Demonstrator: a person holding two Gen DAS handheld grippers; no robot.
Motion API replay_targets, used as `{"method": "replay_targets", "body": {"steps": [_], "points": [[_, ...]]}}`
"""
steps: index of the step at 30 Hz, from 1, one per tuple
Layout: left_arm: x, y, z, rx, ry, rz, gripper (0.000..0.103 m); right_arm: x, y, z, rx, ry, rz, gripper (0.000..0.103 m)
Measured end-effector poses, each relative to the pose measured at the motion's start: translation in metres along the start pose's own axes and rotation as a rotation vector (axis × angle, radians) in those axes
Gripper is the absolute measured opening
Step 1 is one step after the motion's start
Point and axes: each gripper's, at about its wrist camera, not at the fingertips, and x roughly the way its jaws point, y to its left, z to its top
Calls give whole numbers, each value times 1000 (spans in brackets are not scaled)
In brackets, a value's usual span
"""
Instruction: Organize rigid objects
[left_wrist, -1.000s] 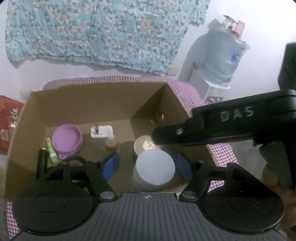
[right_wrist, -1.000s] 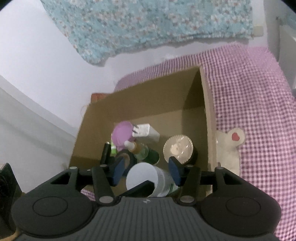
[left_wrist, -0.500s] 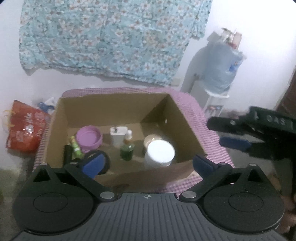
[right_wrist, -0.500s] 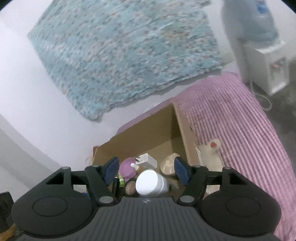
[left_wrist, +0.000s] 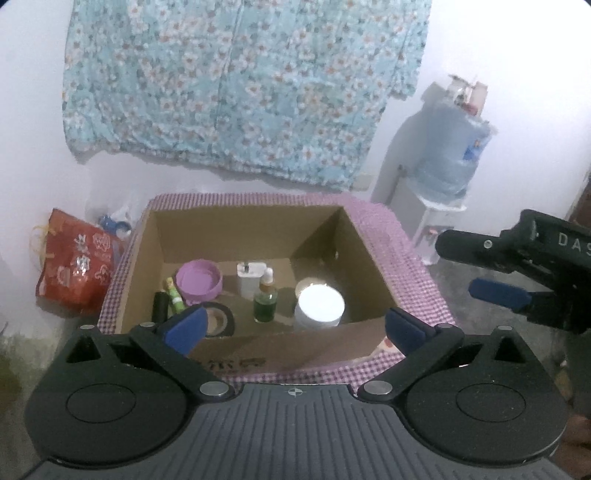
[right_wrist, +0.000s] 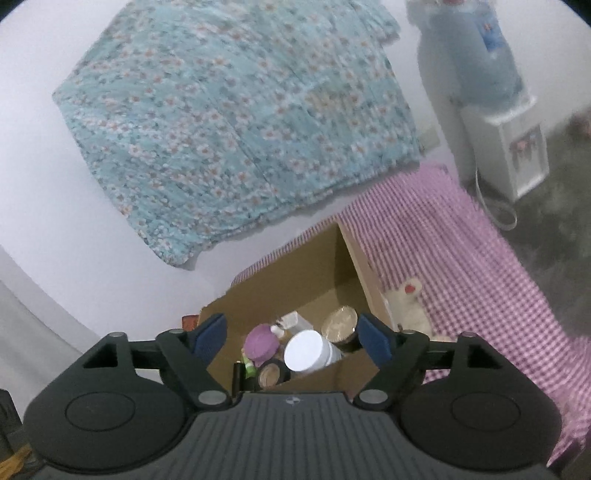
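Left wrist view: my left gripper (left_wrist: 293, 325) stands wide with nothing between its pads, its jaws having just been opening; it hangs above the near wall of the cardboard box (left_wrist: 369, 254), which sits on the purple checked bench (left_wrist: 424, 280); my right gripper (left_wrist: 495, 273) shows at the right edge, clear of the box.

Right wrist view: the right gripper (right_wrist: 291, 334) is likewise spread and empty, its jaws having just been opening further; the box lies below and ahead of it.

Contents of the box, all resting on its floor: white-lidded jar (left_wrist: 320, 307) at the near right, touching or just beside a round gold-topped tin (left_wrist: 308, 285) behind it; green bottle (left_wrist: 265, 300) upright near the middle; white charger (left_wrist: 250, 277) behind that; purple bowl (left_wrist: 199, 280) at the left; tape roll (left_wrist: 219, 319) near the front wall; a dark tube (left_wrist: 160, 306) and a small green tube (left_wrist: 174, 295) at the far left.

Progress, as I judge it: the rigid items in view are already boxed, and the jar appears the latest set down; outside the box I see only a soft white toy (right_wrist: 408, 306) on the bench beside its right wall, so little or nothing seems left.
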Motion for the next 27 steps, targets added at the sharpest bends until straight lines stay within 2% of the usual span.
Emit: {"method": "replay_targets", "body": {"steps": [4,8,11,17,20,23,27], "points": [[-9,3,-4,-19,-12,-12,103,-12,19,-2,-55,-40,-29,99],[-10,10,-4,-39,3,0,103,-24,37,-3,-129,-102,-94,103],[-5,15,-4,-38,27,55,103,-25,46,-4,-175,-124,-173,103],[9,34,-9,-34,78,150,103,-5,53,-19,-246,-79,-321,103],[19,41,-10,-34,109,166,103,11,57,-28,-309,-37,-375,103],[27,47,-10,-31,123,169,103,25,62,-37,-383,-1,-391,103],[34,48,-8,-13,127,163,103,42,66,-44,-420,30,-404,103]]}}
